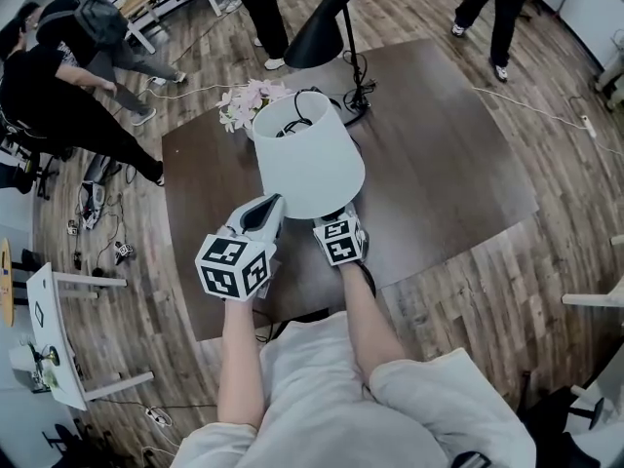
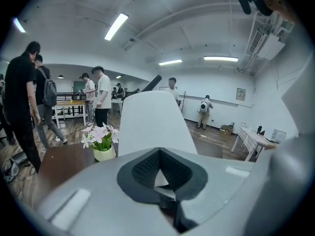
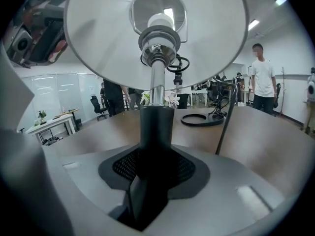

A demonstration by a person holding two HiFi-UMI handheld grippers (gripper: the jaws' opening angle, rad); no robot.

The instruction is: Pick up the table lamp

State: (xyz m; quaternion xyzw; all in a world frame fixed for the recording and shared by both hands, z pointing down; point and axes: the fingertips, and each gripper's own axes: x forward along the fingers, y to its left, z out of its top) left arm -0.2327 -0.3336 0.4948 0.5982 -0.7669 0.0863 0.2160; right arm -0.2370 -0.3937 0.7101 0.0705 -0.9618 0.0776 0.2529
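Right gripper view is showing the right gripper (image 3: 153, 177) squeezing the black stem (image 3: 156, 129) of the table lamp (image 3: 98, 38), with one jaw pressing on each side. The white shade (image 3: 211, 33) is spreading wide just above it, and the bulb (image 3: 158, 21) is peeking out inside. Head view is showing the lamp standing up straight over the dark brown table (image 1: 439, 164), near the person's side, with the shade hiding the tips of the right gripper. The left gripper (image 1: 264, 212) is pointing at the bottom rim of the shade, just beside it. Its jaws are sitting together with nothing between them. A pot of pink flowers (image 1: 244, 105) is sitting behind the lamp. A black lamp (image 1: 327, 18) is standing farther back.
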